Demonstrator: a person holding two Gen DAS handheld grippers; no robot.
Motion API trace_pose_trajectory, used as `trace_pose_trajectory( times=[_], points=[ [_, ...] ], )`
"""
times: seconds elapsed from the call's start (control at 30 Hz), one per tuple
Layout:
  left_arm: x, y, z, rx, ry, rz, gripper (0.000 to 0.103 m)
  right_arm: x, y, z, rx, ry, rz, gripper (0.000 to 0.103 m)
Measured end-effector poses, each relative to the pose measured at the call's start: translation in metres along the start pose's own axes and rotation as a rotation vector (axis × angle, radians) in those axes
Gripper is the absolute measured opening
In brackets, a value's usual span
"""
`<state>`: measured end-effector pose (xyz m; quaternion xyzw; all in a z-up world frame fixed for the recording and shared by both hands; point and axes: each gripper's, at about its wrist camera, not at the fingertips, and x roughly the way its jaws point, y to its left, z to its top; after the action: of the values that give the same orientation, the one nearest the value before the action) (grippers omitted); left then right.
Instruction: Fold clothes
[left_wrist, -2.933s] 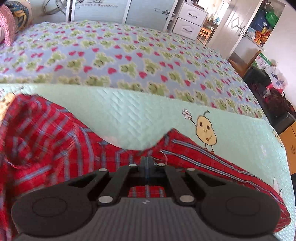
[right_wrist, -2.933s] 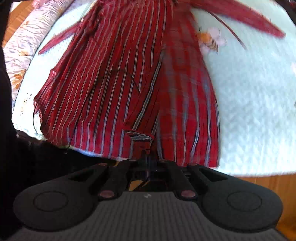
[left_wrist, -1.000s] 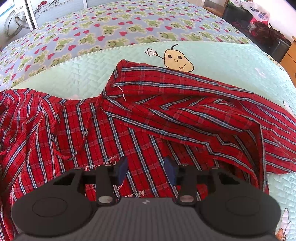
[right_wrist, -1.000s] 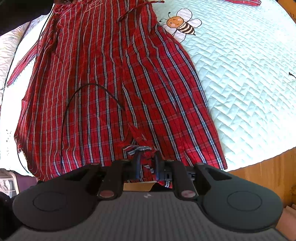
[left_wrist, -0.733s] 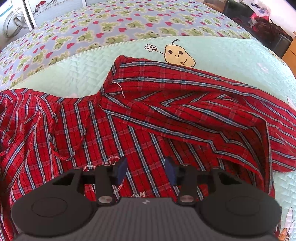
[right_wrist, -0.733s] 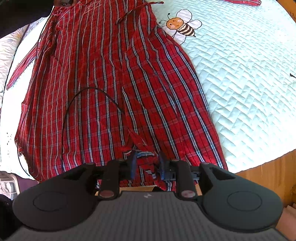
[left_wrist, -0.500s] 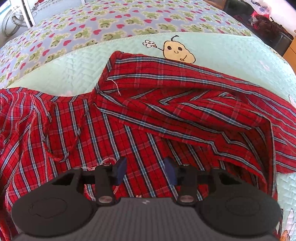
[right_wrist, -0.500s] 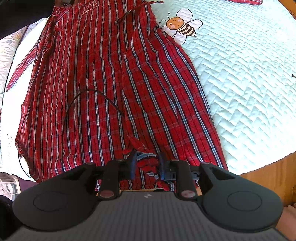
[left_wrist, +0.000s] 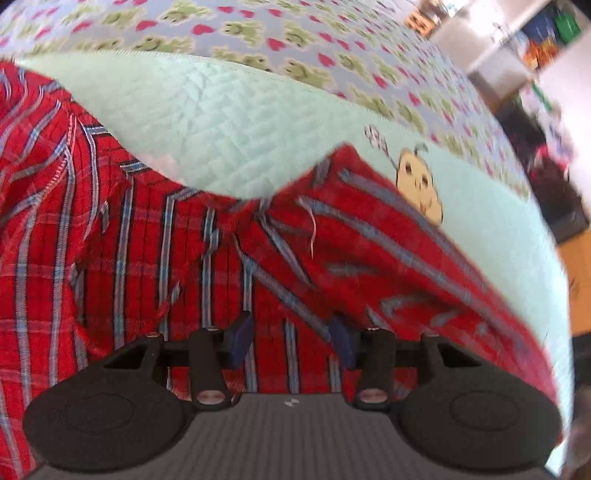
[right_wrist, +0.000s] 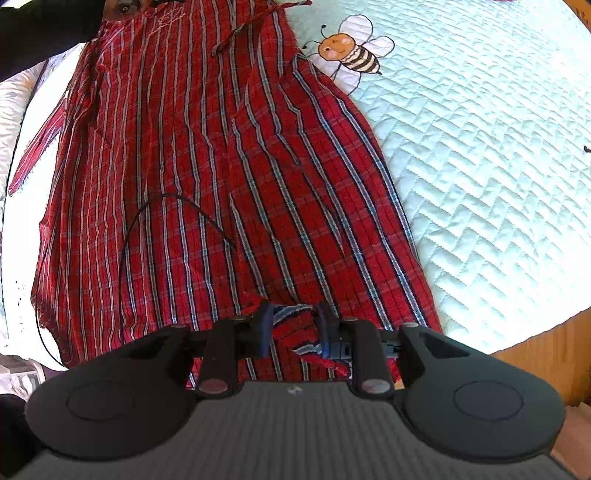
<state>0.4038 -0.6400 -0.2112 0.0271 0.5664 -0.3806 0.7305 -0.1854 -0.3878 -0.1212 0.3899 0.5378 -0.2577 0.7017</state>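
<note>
1. Left wrist view: red plaid cotton garment (left_wrist: 207, 266) lies spread on the mint-green quilted bed cover (left_wrist: 236, 122), its upper part rumpled near the cover's far edge, where the frog-and-heart print sheet (left_wrist: 258, 40) begins. Frame is motion-blurred.
2. Left gripper (left_wrist: 291, 341) hangs released over the cloth, jaws well apart, nothing pinched between the blue pads (left_wrist: 240, 339). Risk: closing while swinging this fast likely grabs a stray wrinkle or two layers, so the fold comes out skewed.
3. Folded-over flap (left_wrist: 388, 236) beside the yellow cartoon print (left_wrist: 421, 184) is already bunched; dragging it would probably deepen the creases.
4. Right wrist view: same garment (right_wrist: 207, 177) runs lengthwise toward the cover's near edge, hem close to the wooden bed frame (right_wrist: 535, 350).
5. Right gripper (right_wrist: 293, 325) has just been opening; a bunched hem tuft (right_wrist: 295, 321) sits between the jaws, pads look slack on it. Risk: the hem drops off the near edge, or snags on a pad when the gripper lifts.
6. Thin black cable (right_wrist: 166, 206) loops across the cloth; a fold could trap it.
7. Bee print (right_wrist: 351, 50) marks bare cover at right; nothing there to snag.
</note>
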Motion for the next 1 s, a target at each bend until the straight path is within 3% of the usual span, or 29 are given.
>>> trace_pose_trajectory(
  times=[0.13, 0.27, 0.33, 0.4, 0.53, 0.8, 0.87, 0.93, 1.0],
  points=[
    [0.005, 0.001, 0.008, -0.066, -0.025, -0.028, 0.049, 0.003, -0.003, 0.003, 0.012, 0.007, 0.001, 0.027],
    [0.006, 0.017, 0.009, -0.158, -0.059, -0.114, 0.048, 0.005, -0.008, 0.007, 0.024, 0.007, 0.004, 0.028],
    [0.006, 0.024, 0.007, -0.202, -0.08, -0.169, 0.042, 0.006, -0.011, 0.009, 0.031, 0.007, 0.004, 0.028],
    [0.006, 0.03, 0.005, -0.242, -0.101, -0.226, 0.023, 0.007, -0.012, 0.01, 0.036, 0.006, 0.006, 0.028],
    [0.001, 0.031, -0.007, -0.275, -0.156, -0.359, 0.018, 0.008, -0.015, 0.01, 0.044, 0.007, 0.006, 0.028],
    [0.006, 0.027, -0.018, -0.267, -0.163, -0.385, 0.017, 0.008, -0.017, 0.008, 0.063, 0.008, 0.009, 0.028],
    [0.008, 0.023, -0.014, -0.252, -0.155, -0.364, 0.016, 0.009, -0.017, 0.007, 0.058, 0.011, 0.007, 0.029],
    [0.01, 0.02, -0.013, -0.243, -0.149, -0.318, 0.006, 0.01, -0.018, 0.007, 0.06, 0.013, 0.006, 0.029],
    [0.008, 0.017, -0.014, -0.217, -0.152, -0.277, 0.002, 0.01, -0.018, 0.007, 0.064, 0.011, 0.006, 0.029]
  ],
)
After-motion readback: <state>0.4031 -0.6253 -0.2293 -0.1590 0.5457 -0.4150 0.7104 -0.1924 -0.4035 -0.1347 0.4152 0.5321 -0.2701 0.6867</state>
